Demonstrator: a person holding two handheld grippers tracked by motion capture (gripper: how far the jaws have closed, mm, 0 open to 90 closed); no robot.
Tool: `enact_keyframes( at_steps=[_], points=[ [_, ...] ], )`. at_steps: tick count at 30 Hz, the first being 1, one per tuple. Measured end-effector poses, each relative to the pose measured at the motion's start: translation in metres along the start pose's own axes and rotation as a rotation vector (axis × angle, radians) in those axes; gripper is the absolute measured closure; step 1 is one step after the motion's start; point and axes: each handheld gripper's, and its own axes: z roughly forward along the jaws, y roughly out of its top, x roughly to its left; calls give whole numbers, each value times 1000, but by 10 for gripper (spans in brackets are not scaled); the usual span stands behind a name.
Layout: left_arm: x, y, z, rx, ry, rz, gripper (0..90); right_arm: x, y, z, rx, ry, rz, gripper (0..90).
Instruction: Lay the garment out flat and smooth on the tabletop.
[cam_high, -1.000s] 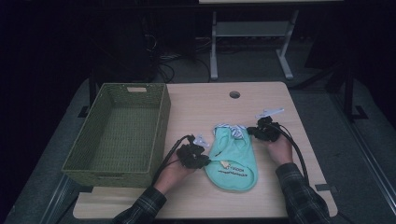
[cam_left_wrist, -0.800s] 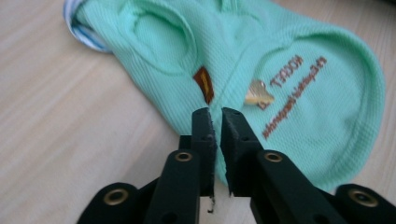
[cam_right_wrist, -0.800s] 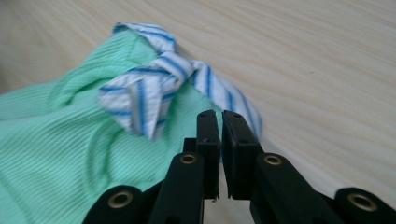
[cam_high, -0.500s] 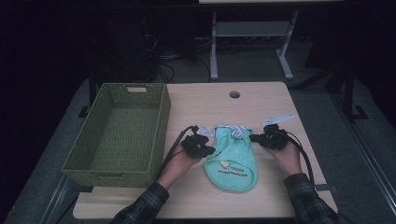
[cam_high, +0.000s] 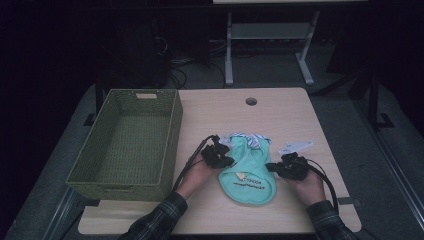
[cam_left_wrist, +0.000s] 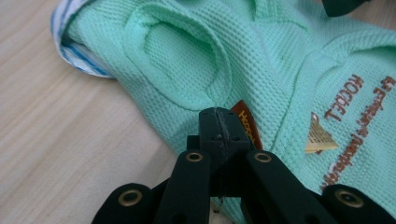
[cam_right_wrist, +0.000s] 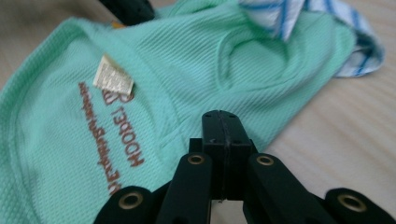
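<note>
Mint garment (cam_high: 248, 170) flat on the surface (cam_high: 280, 115) between both tongs, left tongs (cam_left_wrist: 219, 122) pinching its edge beside an orange tag (cam_left_wrist: 246, 123), right tongs (cam_right_wrist: 223, 125) pressed together at the opposite edge; lift evenly toward the basket (cam_high: 127, 140), seen from the high view.

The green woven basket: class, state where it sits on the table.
In the high view, the green woven basket sits on the table's left side, left of the mint garment and apart from it.

A green woven basket (cam_high: 127, 140) and a mint garment (cam_high: 248, 167) are laid on the wooden tabletop (cam_high: 280, 112).
</note>
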Motion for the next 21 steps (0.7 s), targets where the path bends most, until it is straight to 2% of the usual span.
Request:
enact_keyframes(
  at_steps=[7,13,14,17,19,20,21],
  points=[
    [-2,-1,3,20,2,18,894,7,-10,3,40,10,5,898],
    [-5,-3,1,25,-14,25,894,6,-12,2,32,20,11,899],
    [-6,-4,1,14,-18,17,894,6,-12,2,32,20,9,899],
    [-10,-6,-2,31,-26,28,894,4,-12,2,35,8,-2,898],
    [-15,-8,-3,27,-35,20,894,2,-12,1,33,3,2,898],
    [-16,-9,-4,34,-39,31,894,1,-12,1,33,-5,1,899],
    [-20,-10,-3,26,-43,21,894,1,-12,0,34,-10,2,898]
  ],
)
